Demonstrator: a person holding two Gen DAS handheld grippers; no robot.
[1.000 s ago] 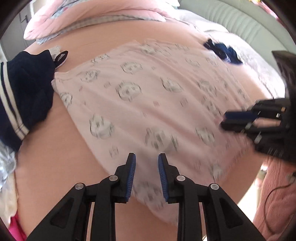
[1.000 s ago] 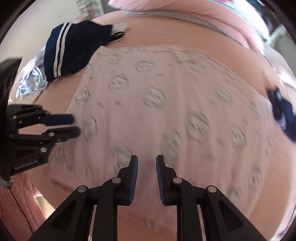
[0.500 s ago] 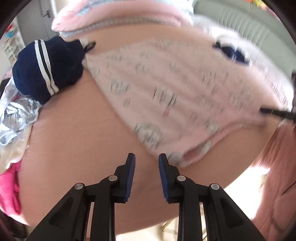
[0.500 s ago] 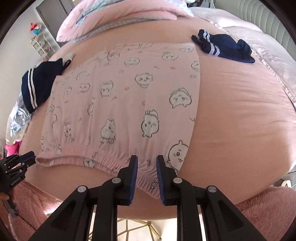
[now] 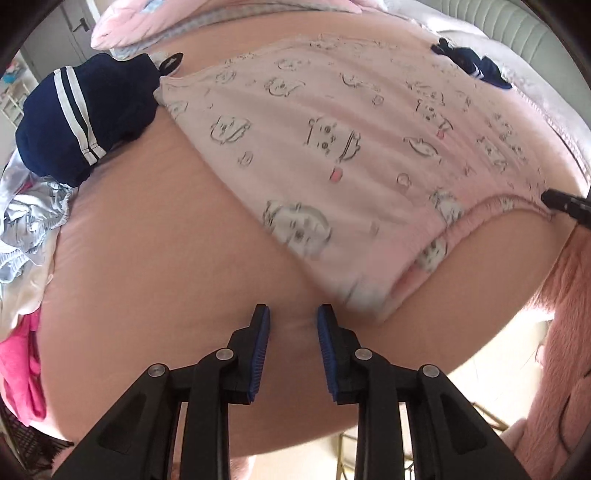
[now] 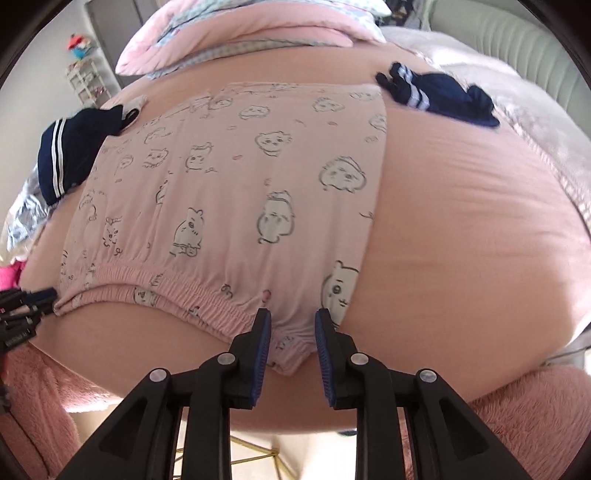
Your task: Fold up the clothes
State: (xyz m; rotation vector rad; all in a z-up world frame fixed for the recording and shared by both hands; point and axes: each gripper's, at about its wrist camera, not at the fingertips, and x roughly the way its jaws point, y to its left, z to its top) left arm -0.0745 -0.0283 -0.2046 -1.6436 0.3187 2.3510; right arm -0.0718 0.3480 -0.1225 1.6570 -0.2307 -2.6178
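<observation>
Pale pink pyjama trousers with cartoon animal prints (image 6: 236, 192) lie flat on a pink bed sheet (image 6: 461, 229), elastic waistband nearest me. They also show in the left wrist view (image 5: 332, 155). My right gripper (image 6: 291, 330) is open, its fingers either side of the waistband's right corner. My left gripper (image 5: 293, 326) is open over bare sheet, just left of the waistband's left corner. The left gripper's tip shows in the right wrist view (image 6: 26, 306), and the right one in the left wrist view (image 5: 565, 206).
A navy garment with white stripes (image 5: 77, 114) lies left of the trousers, another navy piece (image 6: 439, 98) at the far right. Crumpled light-blue and hot-pink clothes (image 5: 26, 229) sit at the left bed edge. Pink pillows (image 6: 240, 33) lie at the back. A pink fluffy rug (image 5: 569, 332) lies below.
Both grippers have drawn back from over the trousers to the near bed edge. The trousers now lie spread flat with the waistband near the grippers.
</observation>
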